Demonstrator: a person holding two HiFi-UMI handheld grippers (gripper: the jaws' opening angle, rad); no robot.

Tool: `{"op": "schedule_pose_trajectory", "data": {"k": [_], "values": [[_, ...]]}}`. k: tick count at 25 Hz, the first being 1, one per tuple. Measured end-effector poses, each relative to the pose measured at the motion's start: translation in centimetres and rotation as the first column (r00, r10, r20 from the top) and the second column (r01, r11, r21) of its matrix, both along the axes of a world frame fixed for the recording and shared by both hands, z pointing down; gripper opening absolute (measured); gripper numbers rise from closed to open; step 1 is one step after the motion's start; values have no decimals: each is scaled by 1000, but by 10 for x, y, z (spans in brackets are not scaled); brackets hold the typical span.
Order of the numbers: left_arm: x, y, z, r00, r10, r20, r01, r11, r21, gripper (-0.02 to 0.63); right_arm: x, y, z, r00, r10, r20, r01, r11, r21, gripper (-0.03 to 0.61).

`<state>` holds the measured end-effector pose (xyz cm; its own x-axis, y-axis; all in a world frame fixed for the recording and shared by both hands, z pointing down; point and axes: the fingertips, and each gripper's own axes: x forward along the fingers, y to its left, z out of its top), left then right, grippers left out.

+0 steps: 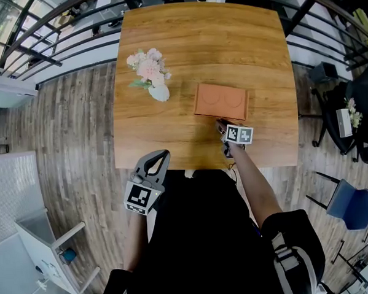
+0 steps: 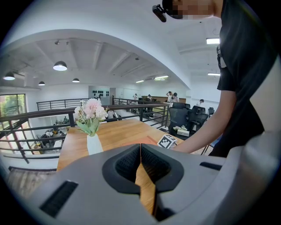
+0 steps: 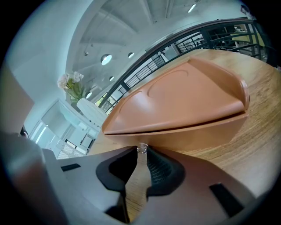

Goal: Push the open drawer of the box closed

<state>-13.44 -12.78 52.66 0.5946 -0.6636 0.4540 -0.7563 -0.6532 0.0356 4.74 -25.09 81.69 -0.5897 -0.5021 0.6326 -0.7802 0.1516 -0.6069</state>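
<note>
An orange-brown box [image 1: 221, 101] lies flat in the middle of the wooden table [image 1: 171, 131]. In the right gripper view its drawer front [image 3: 197, 132] sits under the overhanging top [image 3: 184, 96]. A small clear knob [image 3: 142, 148] sticks out of that front. My right gripper [image 1: 222, 125] is at the box's near side, and its jaws [image 3: 141, 152] are closed on the knob. My left gripper [image 1: 156, 159] hangs off the table's near edge, close to the person's body. Its jaws [image 2: 140, 147] meet at the tip with nothing between them.
A white vase of pink flowers [image 1: 157, 90] stands left of the box, also seen in the left gripper view [image 2: 93, 143]. A black railing [image 1: 43, 40] runs behind the table. Office chairs [image 1: 343, 123] stand at the right, and a white cabinet [image 1: 47, 242] at the lower left.
</note>
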Motion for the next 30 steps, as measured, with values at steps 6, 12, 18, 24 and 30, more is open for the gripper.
{"op": "schedule_pose_trajectory", "data": {"k": [6,12,18,24,30], "values": [[3,-1,-2,1000,-1,2,1,1000,-1,23,-1,-2,-6,1000,-2,17,2,1000,4,84],[5,-3,-3,1000,1,3,-1,1000,3,23,2,-3,-1,1000,-1,14,1,1000,7,84],[9,-5,-5,1000,10,0,-10,1000,7,23,-1,-2,-4,999,-17,34,16,999,30,115],[11,-4,-8,1000,18,2,-18,1000,11,23,3,3,-6,999,-3,40,2,1000,28,144],[16,-1,-9,999,40,-3,-40,999,21,23,20,19,-2,1000,13,12,-13,1000,21,143]]}}
